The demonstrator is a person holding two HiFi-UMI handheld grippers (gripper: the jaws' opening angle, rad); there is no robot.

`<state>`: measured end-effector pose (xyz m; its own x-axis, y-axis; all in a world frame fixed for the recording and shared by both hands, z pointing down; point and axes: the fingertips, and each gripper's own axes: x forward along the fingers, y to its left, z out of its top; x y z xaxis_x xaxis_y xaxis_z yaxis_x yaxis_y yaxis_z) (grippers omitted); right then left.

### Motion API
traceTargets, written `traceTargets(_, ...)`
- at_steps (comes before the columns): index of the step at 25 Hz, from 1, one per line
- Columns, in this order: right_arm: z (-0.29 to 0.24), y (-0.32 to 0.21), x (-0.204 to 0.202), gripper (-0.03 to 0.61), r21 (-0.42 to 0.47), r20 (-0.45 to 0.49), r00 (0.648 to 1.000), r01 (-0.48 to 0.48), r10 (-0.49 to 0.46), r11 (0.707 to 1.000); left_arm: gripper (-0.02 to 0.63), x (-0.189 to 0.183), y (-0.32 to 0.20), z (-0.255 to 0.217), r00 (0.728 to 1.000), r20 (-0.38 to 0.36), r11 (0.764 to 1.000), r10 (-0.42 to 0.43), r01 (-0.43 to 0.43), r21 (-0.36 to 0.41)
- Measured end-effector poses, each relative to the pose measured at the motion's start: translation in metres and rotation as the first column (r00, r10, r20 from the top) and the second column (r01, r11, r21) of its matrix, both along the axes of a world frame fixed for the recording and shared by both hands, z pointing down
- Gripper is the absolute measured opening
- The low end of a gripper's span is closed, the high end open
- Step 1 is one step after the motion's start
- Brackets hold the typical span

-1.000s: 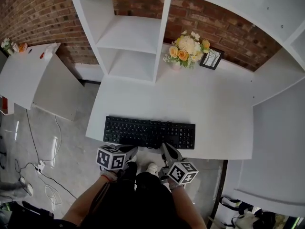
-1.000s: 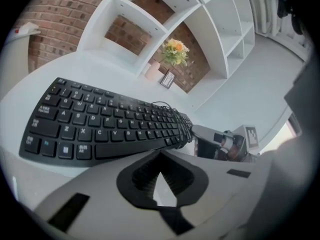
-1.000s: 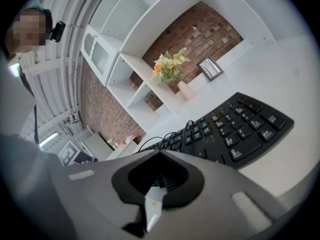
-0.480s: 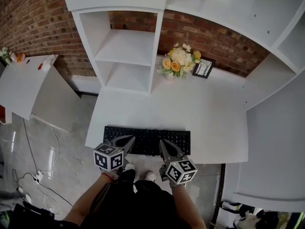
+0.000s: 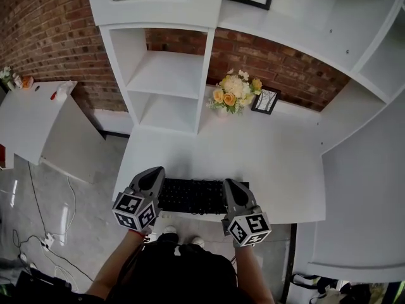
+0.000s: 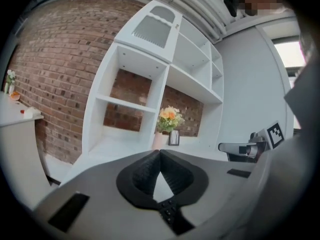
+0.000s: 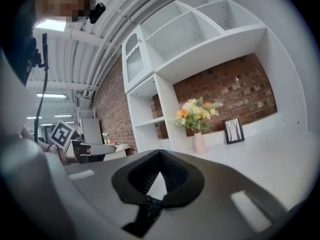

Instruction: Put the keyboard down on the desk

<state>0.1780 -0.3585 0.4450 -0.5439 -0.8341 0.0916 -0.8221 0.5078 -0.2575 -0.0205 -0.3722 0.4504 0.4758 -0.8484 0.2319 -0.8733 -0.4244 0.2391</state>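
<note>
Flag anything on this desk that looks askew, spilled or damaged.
Nothing stands out. The black keyboard sits square along the white desk's front edge, left hand-held gripper and right hand-held gripper shut on its near side. The vase of yellow flowers stands upright.

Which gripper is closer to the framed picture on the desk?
Right. The framed picture stands ahead of the right gripper, slightly rightward; the left gripper is farther off to the left.
</note>
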Motion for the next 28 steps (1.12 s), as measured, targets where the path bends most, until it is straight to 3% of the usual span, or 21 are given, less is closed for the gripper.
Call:
traceTargets(6, -0.043, -0.012, 0.007, 0.002, 0.133, -0.062, 0.998, -0.015, 0.024, 0.991, -0.009, -0.01, -0.014, -0.047, 1.0, 0.011, 0.991, -0.029, 0.028, 0.13)
traceTargets(13, -0.083, -0.024, 0.011, 0.002, 0.231, -0.083, 0.996, -0.023, 0.043, 0.973, -0.009, -0.016, -0.024, -0.086, 0.999, -0.006, 0.974, -0.045, 0.045, 0.224)
traceTargets(20, -0.105, -0.032, 0.011, 0.002, 0.289, -0.098, 0.994, -0.021, 0.051, 0.957, -0.009, -0.019, -0.03, -0.105, 0.998, -0.008, 0.96, -0.056, 0.056, 0.274)
traceTargets(28, -0.109, -0.038, 0.017, 0.002, 0.297, -0.093, 0.994, -0.033, 0.064, 0.954, -0.008, -0.017, -0.032, -0.108, 0.998, -0.006, 0.959, -0.055, 0.055, 0.278)
